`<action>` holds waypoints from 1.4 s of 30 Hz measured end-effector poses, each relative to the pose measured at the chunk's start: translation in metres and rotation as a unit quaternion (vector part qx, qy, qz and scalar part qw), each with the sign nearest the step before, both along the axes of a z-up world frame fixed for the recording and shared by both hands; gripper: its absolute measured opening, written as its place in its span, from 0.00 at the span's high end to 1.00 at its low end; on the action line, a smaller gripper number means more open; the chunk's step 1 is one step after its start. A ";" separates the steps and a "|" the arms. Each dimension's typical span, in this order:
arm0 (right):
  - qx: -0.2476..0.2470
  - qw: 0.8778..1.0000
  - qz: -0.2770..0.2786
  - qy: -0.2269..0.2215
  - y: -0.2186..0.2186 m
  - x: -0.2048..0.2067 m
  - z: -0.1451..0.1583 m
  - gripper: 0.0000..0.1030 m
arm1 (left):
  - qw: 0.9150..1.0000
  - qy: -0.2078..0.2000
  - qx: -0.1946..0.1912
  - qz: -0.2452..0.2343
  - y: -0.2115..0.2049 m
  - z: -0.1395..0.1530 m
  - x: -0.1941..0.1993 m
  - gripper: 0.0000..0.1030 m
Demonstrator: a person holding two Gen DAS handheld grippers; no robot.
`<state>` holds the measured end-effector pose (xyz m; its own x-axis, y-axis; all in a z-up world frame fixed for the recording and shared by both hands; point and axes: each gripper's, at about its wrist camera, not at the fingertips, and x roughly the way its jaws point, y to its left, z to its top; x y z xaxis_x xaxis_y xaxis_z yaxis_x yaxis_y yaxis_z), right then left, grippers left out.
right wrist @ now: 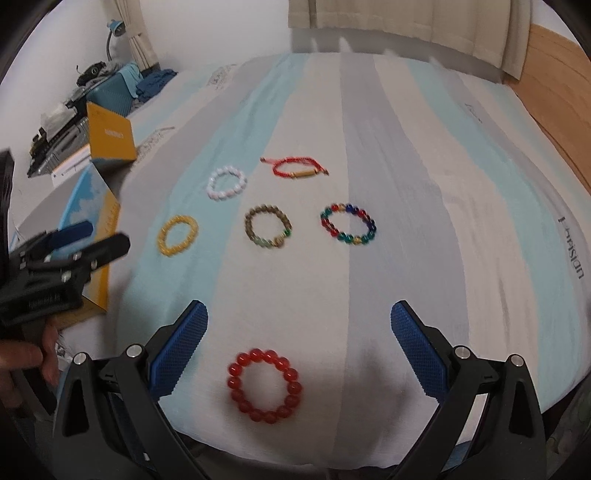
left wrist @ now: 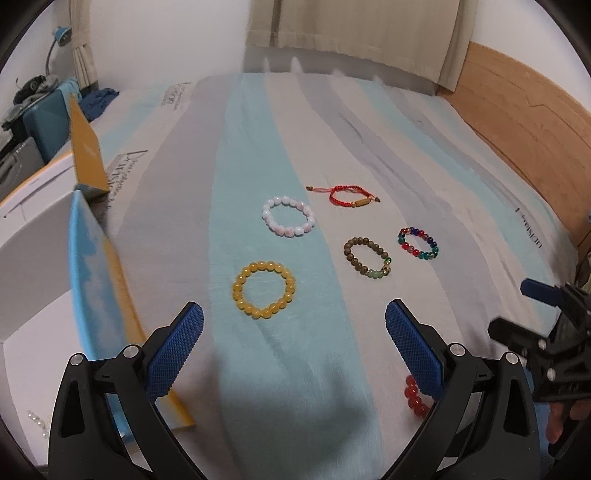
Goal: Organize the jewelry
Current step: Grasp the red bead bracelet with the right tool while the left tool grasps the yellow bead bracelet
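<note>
Several bracelets lie on a striped bed sheet (left wrist: 280, 140). In the left wrist view: a yellow bead bracelet (left wrist: 263, 289), a white-pink one (left wrist: 289, 216), a red cord one (left wrist: 349, 195), a brown bead one (left wrist: 368, 257), a multicolour one (left wrist: 418, 242). My left gripper (left wrist: 294, 323) is open, just short of the yellow bracelet. My right gripper (right wrist: 299, 319) is open above a red bead bracelet (right wrist: 265, 386), which lies between its fingers. The open box (left wrist: 92, 266) sits left.
The box's yellow lid (right wrist: 110, 138) stands upright at the bed's left edge. Clutter and a lamp (right wrist: 114, 29) sit beyond it. A wooden headboard (left wrist: 524, 122) runs along the right. Curtains (right wrist: 399, 29) hang at the far end.
</note>
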<state>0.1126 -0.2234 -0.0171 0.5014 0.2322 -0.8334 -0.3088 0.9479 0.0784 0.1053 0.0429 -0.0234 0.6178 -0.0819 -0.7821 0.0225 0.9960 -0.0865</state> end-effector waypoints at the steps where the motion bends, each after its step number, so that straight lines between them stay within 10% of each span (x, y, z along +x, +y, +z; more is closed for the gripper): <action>1: -0.001 1.000 -0.001 0.004 -0.001 0.000 -0.005 0.07 | 1.000 0.001 0.000 0.000 -0.002 -0.003 0.002 0.06; 31: -0.017 0.997 0.016 0.077 0.007 -0.014 -0.099 0.07 | 0.998 0.056 0.006 0.021 0.012 -0.095 0.057 0.06; 42: -0.051 0.996 0.026 0.061 0.011 -0.018 -0.104 0.32 | 0.998 0.054 0.014 0.025 0.011 -0.099 0.058 0.10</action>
